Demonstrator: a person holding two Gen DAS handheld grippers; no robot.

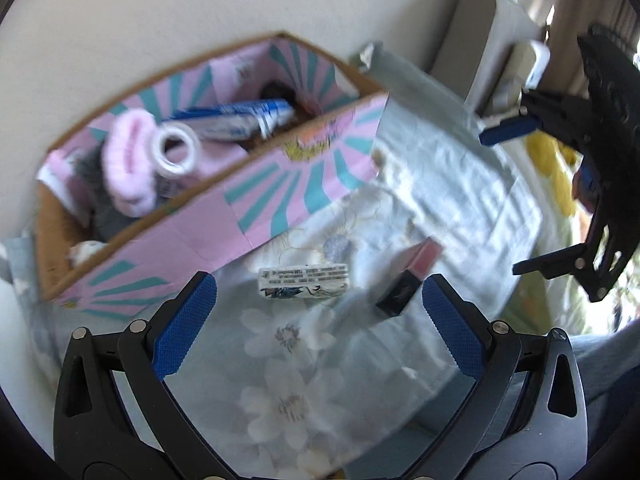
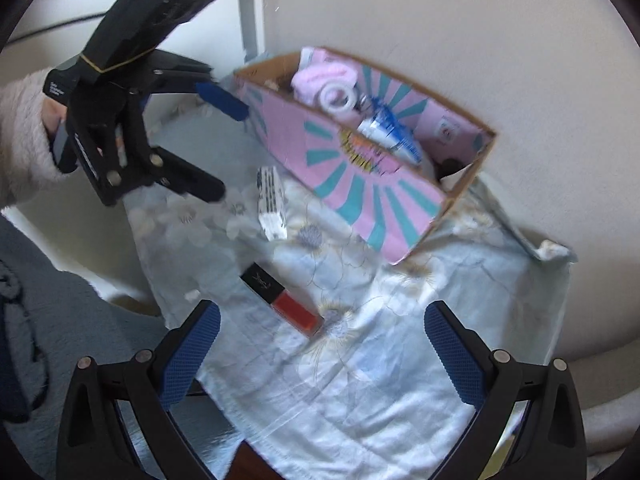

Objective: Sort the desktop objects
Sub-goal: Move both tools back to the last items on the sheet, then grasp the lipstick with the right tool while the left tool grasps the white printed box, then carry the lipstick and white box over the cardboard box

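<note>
A pale blue flowered cloth [image 2: 420, 300] covers the desktop against a cream wall; at its far side stands a pink and teal cardboard box [image 1: 256, 200], already holding a fluffy pink band [image 1: 128, 160], a roll of tape [image 1: 178, 148] and a blue and white tube [image 1: 240, 118]. Two things lie loose on the cloth, near the box: a small white printed packet [image 1: 305, 282], and to its right a lip gloss [image 2: 282, 300] with a black cap and clear red body. The left gripper [image 1: 316, 316] hangs above them with its jaws wide apart and nothing between; the right gripper [image 2: 320, 344] is likewise spread and empty. The gloss is probably light, rigid and smooth, so likely to slip or roll; I would close across its squared black cap, or across the middle of its length. The packet looks light and flat; its narrow width seems the best place to pinch, since the cloth beneath may bunch.
</note>
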